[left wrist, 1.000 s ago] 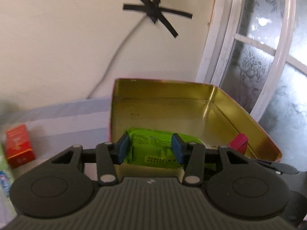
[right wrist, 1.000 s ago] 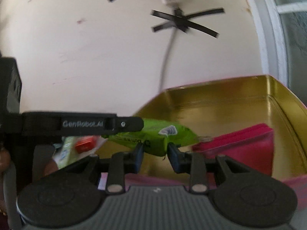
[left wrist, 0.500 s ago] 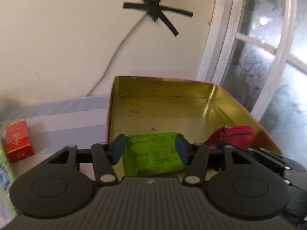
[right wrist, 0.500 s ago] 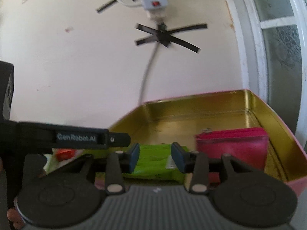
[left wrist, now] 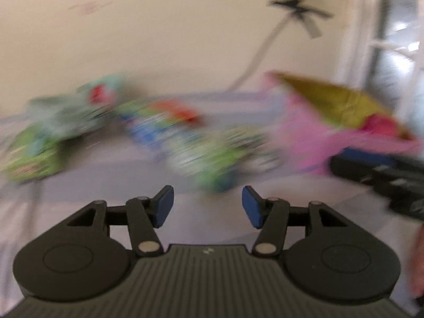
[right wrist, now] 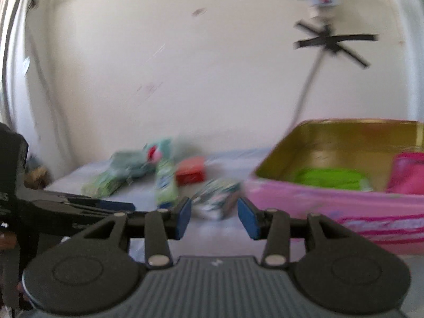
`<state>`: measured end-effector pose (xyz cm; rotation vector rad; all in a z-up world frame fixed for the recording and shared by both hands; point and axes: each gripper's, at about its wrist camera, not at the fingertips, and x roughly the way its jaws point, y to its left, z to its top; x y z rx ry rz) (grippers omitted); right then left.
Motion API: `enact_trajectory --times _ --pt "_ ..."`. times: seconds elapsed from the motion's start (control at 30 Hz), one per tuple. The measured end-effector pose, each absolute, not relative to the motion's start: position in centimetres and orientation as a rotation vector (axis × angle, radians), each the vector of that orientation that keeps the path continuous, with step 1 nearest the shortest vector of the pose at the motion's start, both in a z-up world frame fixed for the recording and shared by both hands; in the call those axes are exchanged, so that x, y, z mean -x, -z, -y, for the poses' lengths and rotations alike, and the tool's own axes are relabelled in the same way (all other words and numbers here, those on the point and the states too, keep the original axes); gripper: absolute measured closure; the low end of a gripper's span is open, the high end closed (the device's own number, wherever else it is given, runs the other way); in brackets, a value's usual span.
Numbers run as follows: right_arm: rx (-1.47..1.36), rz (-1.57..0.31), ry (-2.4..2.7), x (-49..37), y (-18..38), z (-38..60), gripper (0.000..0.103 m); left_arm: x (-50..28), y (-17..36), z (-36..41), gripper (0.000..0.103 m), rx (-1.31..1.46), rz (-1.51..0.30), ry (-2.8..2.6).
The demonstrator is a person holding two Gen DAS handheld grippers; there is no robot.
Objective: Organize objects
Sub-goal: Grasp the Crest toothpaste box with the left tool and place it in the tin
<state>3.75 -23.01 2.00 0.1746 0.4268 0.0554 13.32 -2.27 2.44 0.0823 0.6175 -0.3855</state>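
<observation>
A pink tin with a gold inside (right wrist: 328, 204) stands at the right; it also shows in the left wrist view (left wrist: 318, 143). In it lie a green packet (right wrist: 331, 177) and a pink pouch (right wrist: 408, 172). My left gripper (left wrist: 208, 206) is open and empty above the table, short of several blurred packets (left wrist: 212, 156). My right gripper (right wrist: 214, 217) is open and empty, just short of a small packet (right wrist: 217, 198) left of the tin. The left gripper shows at the left of the right wrist view (right wrist: 79, 204).
A red box (right wrist: 190, 172), a green-white tube (right wrist: 165, 185) and pale green packets (right wrist: 119, 172) lie on the table to the left of the tin. A cream wall with a taped cable (right wrist: 328, 42) is behind. A window frame (left wrist: 384, 39) stands at the right.
The left gripper let go of the green packet, which now lies in the tin. Both grippers pulled back and swung left toward the loose packets; both jaws opened wider.
</observation>
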Motion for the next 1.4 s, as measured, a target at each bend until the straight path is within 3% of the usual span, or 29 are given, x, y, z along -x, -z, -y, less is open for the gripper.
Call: enact_trajectory --times 0.23,0.3,0.37,0.43,0.5,0.67,0.77,0.9,1.0,1.13,1.3,1.37,1.4 --pt "-0.054 -0.499 -0.082 -10.3 -0.9 17.9 0.061 -14.7 -1.0 -3.7 0.042 0.021 -0.604 0.224" --pt "-0.048 -0.507 -0.082 -12.2 -0.6 17.8 0.052 -14.7 -1.0 -3.8 0.042 0.04 -0.599 0.222" --pt "-0.037 -0.538 -0.073 -13.8 -0.2 17.5 0.051 -14.8 -1.0 -3.8 0.042 0.045 -0.597 0.224" --pt "-0.055 -0.575 -0.087 -14.9 0.6 17.3 0.053 -14.4 -1.0 -3.8 0.042 0.046 -0.595 0.224" --pt "-0.052 -0.58 -0.108 -14.9 0.9 16.9 0.07 -14.5 -0.9 -3.8 0.04 0.042 -0.595 0.226" --pt "-0.047 -0.591 -0.153 -10.9 0.6 16.4 0.072 -14.3 -0.7 -3.8 0.036 0.04 -0.596 0.223" --pt "-0.027 -0.581 -0.2 -5.9 0.5 17.1 0.072 -14.5 -0.7 -4.2 0.03 0.057 -0.599 0.23" --pt "-0.017 -0.573 -0.239 1.3 0.4 18.7 0.072 -14.5 -0.8 -4.2 0.009 0.08 -0.62 0.28" --pt "-0.088 -0.581 -0.215 5.2 0.6 20.5 0.072 -14.0 -1.0 -3.4 0.002 0.133 -0.657 0.324" --pt "-0.049 -0.547 -0.165 7.2 0.8 19.7 0.071 -12.7 -2.1 -0.2 0.002 0.261 -0.776 0.484" --pt "-0.055 -0.517 -0.195 6.2 1.3 18.1 0.071 -10.8 -2.2 5.9 0.001 0.124 -0.864 0.548" --pt "-0.058 -0.497 -0.228 6.0 1.4 17.4 0.072 -10.1 -2.1 7.7 0.015 0.029 -0.833 0.53" --pt "-0.046 -0.482 -0.236 6.1 1.4 16.9 0.071 -9.8 -2.1 8.3 0.027 -0.021 -0.816 0.486"
